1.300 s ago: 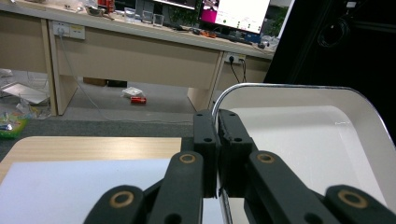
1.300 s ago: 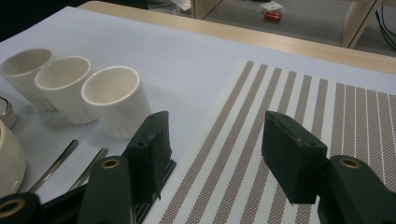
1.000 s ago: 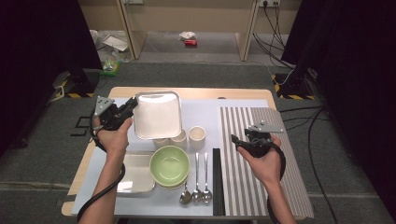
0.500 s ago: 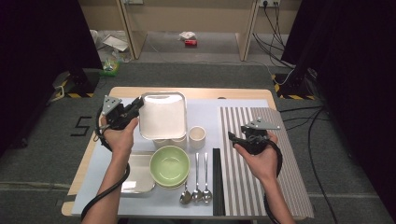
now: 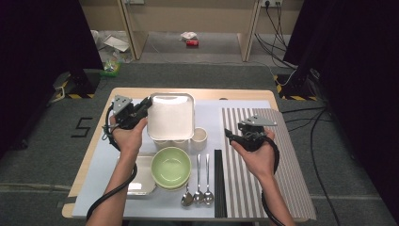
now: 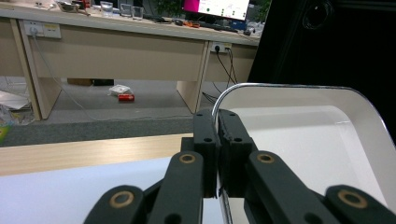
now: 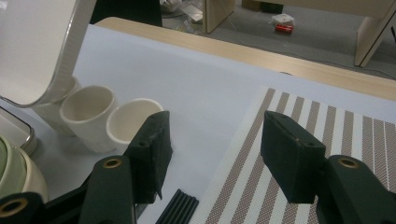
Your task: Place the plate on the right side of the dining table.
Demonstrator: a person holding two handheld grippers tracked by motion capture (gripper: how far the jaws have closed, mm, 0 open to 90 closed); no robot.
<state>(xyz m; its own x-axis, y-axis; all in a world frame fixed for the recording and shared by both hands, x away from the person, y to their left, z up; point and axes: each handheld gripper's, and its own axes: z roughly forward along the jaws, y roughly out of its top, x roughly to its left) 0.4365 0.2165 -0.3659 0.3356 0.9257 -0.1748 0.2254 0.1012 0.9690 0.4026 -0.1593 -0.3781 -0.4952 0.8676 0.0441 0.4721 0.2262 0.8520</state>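
A white rectangular tray (image 5: 170, 115) hangs over the back of the table, above several small cups. My left gripper (image 5: 147, 104) is shut on its left rim. In the left gripper view the jaws (image 6: 217, 126) pinch the thin metal edge of the tray (image 6: 303, 135), whose inside faces right. My right gripper (image 5: 234, 136) hovers open over the left edge of the striped mat (image 5: 282, 155). In the right gripper view its jaws (image 7: 215, 140) stand wide apart with nothing between them, and the tray (image 7: 37, 46) hangs at the upper left.
A green bowl (image 5: 171, 165) sits front centre on a grey sheet (image 5: 101, 165), with a second flat tray (image 5: 136, 183) to its left. Spoons (image 5: 197, 181) and black chopsticks (image 5: 218, 183) lie to its right. Cream cups (image 7: 88, 116) stand under the held tray.
My left gripper has carried the white tray to the right, and the tray now sits squarer over the cups. The right hand has barely moved.
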